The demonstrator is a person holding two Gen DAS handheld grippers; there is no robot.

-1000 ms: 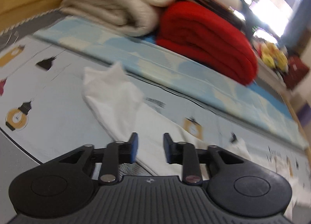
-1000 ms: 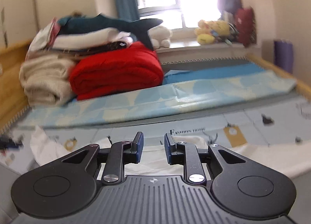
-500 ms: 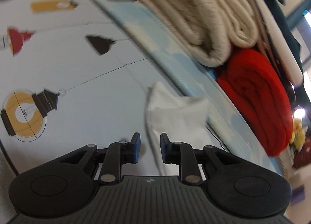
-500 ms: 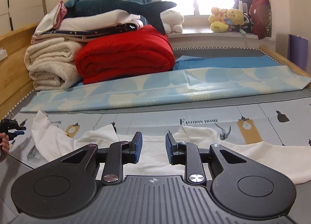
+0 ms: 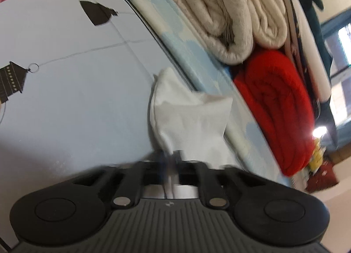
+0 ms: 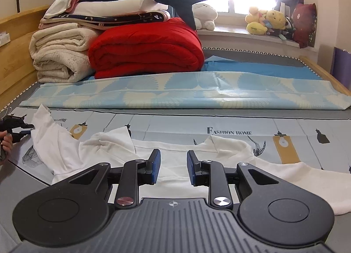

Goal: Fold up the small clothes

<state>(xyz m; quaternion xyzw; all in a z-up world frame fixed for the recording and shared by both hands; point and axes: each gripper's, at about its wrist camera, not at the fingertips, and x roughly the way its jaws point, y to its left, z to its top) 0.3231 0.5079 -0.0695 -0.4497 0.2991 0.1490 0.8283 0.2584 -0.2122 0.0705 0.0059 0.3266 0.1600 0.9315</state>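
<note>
A small white long-sleeved top (image 6: 175, 154) lies spread across the printed bed mat (image 6: 219, 123). In the left wrist view its sleeve end (image 5: 188, 117) stands up crumpled just ahead of my left gripper (image 5: 170, 158), whose blurred jaws are shut on the sleeve's edge. The right wrist view shows that same gripper (image 6: 25, 129) at the far left, held by a hand and pinching the sleeve. My right gripper (image 6: 173, 158) hovers open over the middle of the top, below the collar, with nothing between its blue pads (image 6: 156, 161).
A light blue patterned sheet (image 6: 175, 95) lies folded along the mat's far side. Behind it are a red quilt (image 6: 147, 51), rolled cream blankets (image 6: 59, 55) and stacked bedding with a plush shark. A wooden headboard (image 6: 13, 55) stands on the left, and plush toys (image 6: 267, 22) line the windowsill.
My left gripper rolled, dropped toward the sleeve end and shut on its edge. My right gripper sank slightly closer to the top and stayed open.
</note>
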